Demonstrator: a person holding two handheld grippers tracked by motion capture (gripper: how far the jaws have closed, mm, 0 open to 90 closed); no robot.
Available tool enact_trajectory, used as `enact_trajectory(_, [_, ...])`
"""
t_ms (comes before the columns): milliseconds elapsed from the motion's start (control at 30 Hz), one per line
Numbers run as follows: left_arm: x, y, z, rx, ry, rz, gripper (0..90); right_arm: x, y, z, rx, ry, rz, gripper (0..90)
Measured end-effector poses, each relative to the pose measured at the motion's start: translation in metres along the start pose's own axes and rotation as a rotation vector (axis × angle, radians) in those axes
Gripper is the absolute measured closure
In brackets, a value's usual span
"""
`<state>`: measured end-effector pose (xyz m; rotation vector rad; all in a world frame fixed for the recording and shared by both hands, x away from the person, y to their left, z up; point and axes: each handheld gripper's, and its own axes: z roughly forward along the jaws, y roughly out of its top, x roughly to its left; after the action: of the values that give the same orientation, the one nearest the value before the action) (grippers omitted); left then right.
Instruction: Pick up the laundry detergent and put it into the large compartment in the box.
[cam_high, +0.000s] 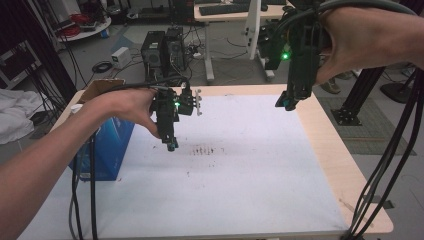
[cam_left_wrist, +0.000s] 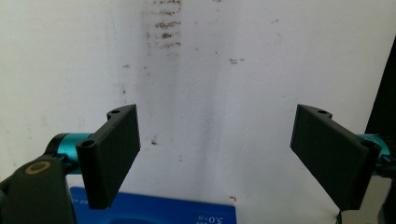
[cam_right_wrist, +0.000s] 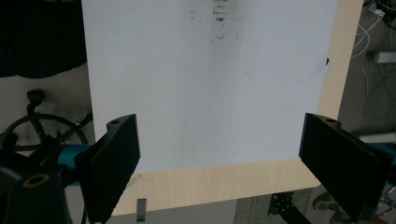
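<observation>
Two grippers held apart over a bare white sheet

Both of my hands are up over the desk (cam_high: 330, 150), each carrying a gripper with nothing between its jaws. My left gripper (cam_high: 171, 146) hangs low above the white sheet (cam_high: 225, 190) that covers most of the desk top, pointing down at about the sheet's ten o'clock area. Along its own view the left gripper (cam_left_wrist: 217, 154) has its jaws spread wide, with plain white sheet between them. A patch of dark smudges (cam_high: 202, 150) lies on the sheet just beside this gripper, toward three o'clock from it; the same smudges (cam_left_wrist: 163, 28) sit at twelve o'clock in the left gripper view.

My right gripper (cam_high: 286, 102) is held higher, near the desk's far edge at about one o'clock, well apart from the left one. In its own view the right gripper (cam_right_wrist: 219, 163) also stands wide, looking down on the sheet and the bare wooden rim of the desk (cam_right_wrist: 210, 184).

A blue box (cam_high: 107, 145) stands on the desk at nine o'clock, under my left forearm. Its blue top (cam_left_wrist: 154, 210) shows at six o'clock in the left gripper view. Black cables (cam_high: 390, 165) trail down past the desk at three o'clock.
</observation>
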<state>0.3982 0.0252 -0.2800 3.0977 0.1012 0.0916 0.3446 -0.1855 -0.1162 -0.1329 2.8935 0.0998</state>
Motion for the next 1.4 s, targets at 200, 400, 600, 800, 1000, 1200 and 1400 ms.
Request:
enact_trajectory(200, [0.0,0.006,0.0,-0.012,-0.003,0.017,15.9,0.0,-0.001,0.002,0.004,-0.002,0.006,11.7])
enact_trajectory(400, [-0.002,0.007,0.003,-0.006,-0.008,0.019,15.9,0.003,0.0,0.001,0.003,-0.005,0.003,11.7])
enact_trajectory(600, [-0.004,0.008,0.005,-0.012,-0.016,0.022,15.9,0.004,-0.001,0.0,0.006,-0.006,0.006,11.7])
enact_trajectory(800, [-0.007,0.01,0.007,-0.009,-0.026,0.039,15.9,0.006,0.0,0.0,0.01,-0.009,0.009,11.7])
enact_trajectory(1000, [-0.008,0.009,0.005,-0.01,-0.022,0.034,15.9,0.007,-0.001,-0.001,0.01,-0.011,0.01,11.7])
enact_trajectory(1200, [-0.009,0.008,0.004,-0.009,-0.018,0.032,15.9,0.008,0.0,-0.002,0.009,-0.015,0.007,11.7])
enact_trajectory(1400, [-0.012,0.007,0.005,-0.004,-0.02,0.025,15.9,0.009,-0.001,-0.003,0.008,-0.017,0.003,11.7])
